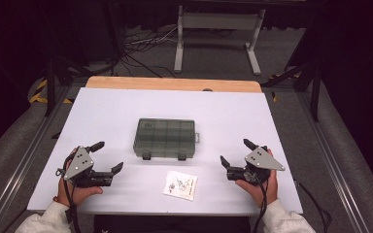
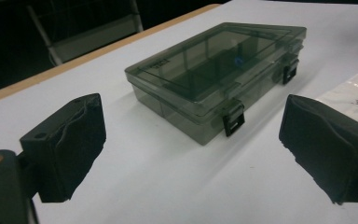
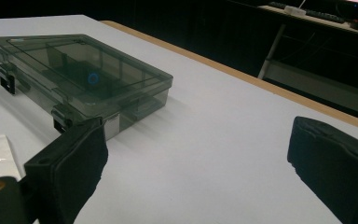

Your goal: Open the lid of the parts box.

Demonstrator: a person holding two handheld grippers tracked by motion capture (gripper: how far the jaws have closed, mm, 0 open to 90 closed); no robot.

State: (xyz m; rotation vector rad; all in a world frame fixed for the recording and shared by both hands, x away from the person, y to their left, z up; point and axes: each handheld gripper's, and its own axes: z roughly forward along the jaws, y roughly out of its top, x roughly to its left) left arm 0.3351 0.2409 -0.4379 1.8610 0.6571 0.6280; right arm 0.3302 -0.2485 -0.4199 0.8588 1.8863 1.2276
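Observation:
A smoky clear plastic compartment box (image 1: 165, 138) lies closed at the middle of the white table (image 1: 233, 111), its two black latches facing me. A small blue item (image 2: 237, 59) shows through the lid. In front of the box lies a small flat packet (image 1: 180, 185) with printing on it. My left gripper (image 1: 108, 156) rests at the front left, open and holding nothing, pointing at the box (image 2: 214, 70). At the front right my right gripper (image 1: 236, 152) is also open and holds nothing, with the box (image 3: 74, 70) ahead to its left.
The table's far edge is a wooden strip (image 1: 175, 84). Beyond it on the floor stand a white metal frame (image 1: 218, 29) and loose cables (image 1: 141, 46). Metal rails (image 1: 24, 160) run along both table sides.

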